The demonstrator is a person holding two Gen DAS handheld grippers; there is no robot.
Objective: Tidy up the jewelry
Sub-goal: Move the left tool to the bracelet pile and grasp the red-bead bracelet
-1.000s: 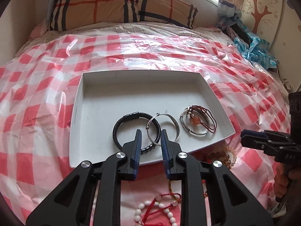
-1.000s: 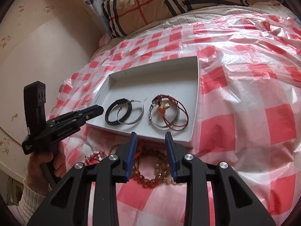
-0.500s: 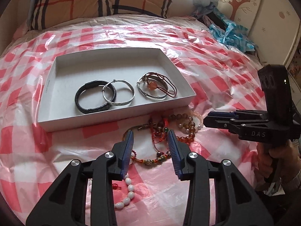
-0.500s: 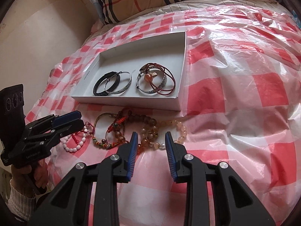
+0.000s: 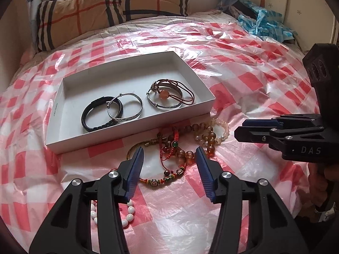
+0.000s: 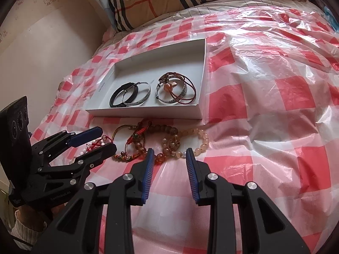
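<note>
Since a second ago, left gripper point(image 5: 169, 156) has drawn back from the white box point(image 5: 208, 105) to the loose bracelets point(image 5: 169, 160) on the bed, just beside the box; its jaws are opening, nothing between them. Right gripper point(image 6: 168, 155) hovers nearby, jaws part spread, empty. Best approach, I judge: straddle one strand only, avoiding the tangle. Slippery checked plastic sheet point(image 5: 243, 80) covers the bed; plaid pillow point(image 5: 95, 10) behind.
</note>
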